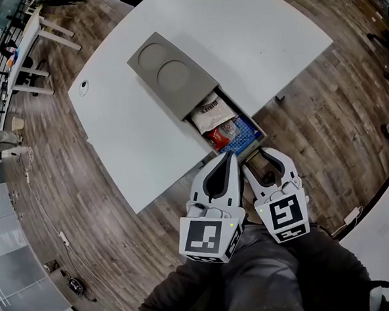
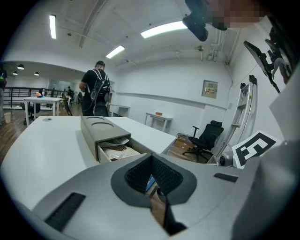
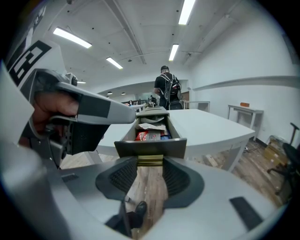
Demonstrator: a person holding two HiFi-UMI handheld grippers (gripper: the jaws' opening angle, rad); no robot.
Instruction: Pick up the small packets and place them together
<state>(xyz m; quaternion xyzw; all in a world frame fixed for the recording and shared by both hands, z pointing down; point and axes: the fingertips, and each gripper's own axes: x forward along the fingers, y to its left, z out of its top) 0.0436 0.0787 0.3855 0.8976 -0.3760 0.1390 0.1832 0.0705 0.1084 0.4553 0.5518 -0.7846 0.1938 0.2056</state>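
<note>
Head view: left gripper (image 1: 230,156) and right gripper (image 1: 260,157) are pointing side by side toward 12 o'clock. Right one is clenching the handle (image 3: 150,161) of the open drawer (image 3: 150,146); left one is sitting closed, empty. Packets (image 1: 212,114) are lying inside the drawer, at 11 o'clock from the jaw tips.

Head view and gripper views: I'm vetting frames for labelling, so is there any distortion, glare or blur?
Head view: fisheye curves the table edges; light even, picture sharp. Left gripper view: ceiling lights blow out; corners dark. Right gripper view: drawer and handle sharp; edges bowed, corners dark.

The white packet (image 1: 210,112) lies partly hidden inside the drawer box (image 1: 170,74), print unreadable.
</note>
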